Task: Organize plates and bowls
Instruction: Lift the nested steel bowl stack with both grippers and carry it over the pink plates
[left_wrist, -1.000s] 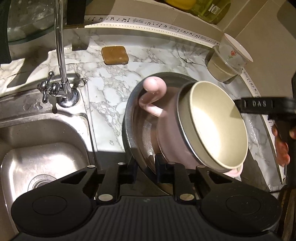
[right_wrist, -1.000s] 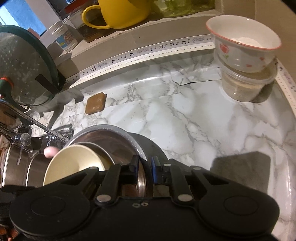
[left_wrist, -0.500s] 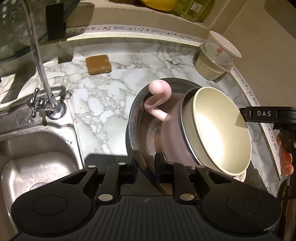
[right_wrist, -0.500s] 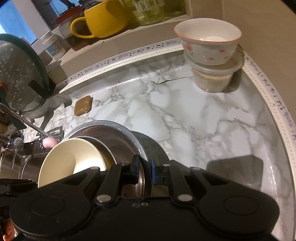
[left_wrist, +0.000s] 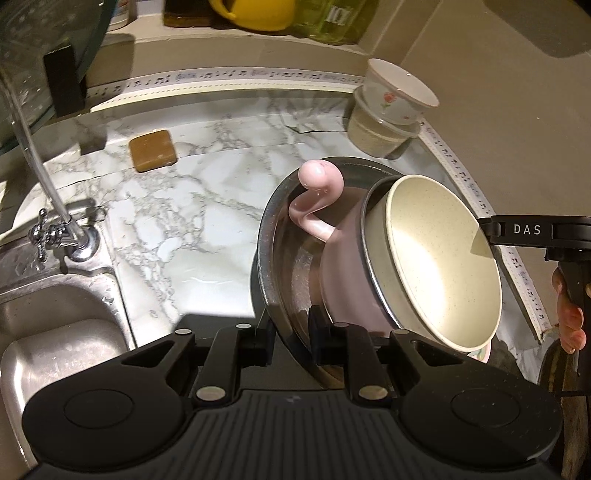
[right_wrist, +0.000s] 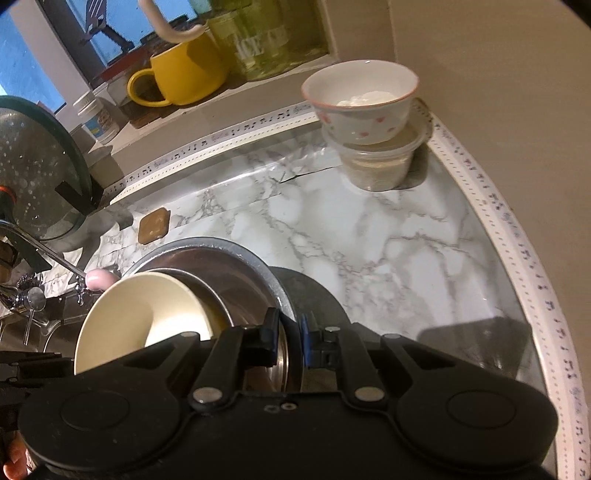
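A large steel bowl (left_wrist: 271, 229) holds a pink pot with a curled handle (left_wrist: 317, 192) and a cream bowl (left_wrist: 439, 254) nested inside, all tilted. My left gripper (left_wrist: 291, 328) is shut on the steel bowl's near rim. My right gripper (right_wrist: 290, 339) is shut on the opposite rim of the steel bowl (right_wrist: 229, 251); the cream bowl (right_wrist: 136, 314) shows to its left. The stack is held above the marble counter (left_wrist: 207, 221). The right gripper's body shows at the right edge of the left wrist view.
A floral bowl (right_wrist: 360, 99) sits on a plastic container (right_wrist: 380, 166) in the back right corner. A brown soap bar (left_wrist: 153, 149) lies on the counter. The sink (left_wrist: 55, 325) and tap (left_wrist: 62, 229) are left. A yellow mug (right_wrist: 184, 72) stands on the sill; a glass lid (right_wrist: 37, 170) leans at left.
Both grippers have lifted the steel bowl stack higher above the counter; the view now looks over more of the back corner and sill. The grips have not changed.
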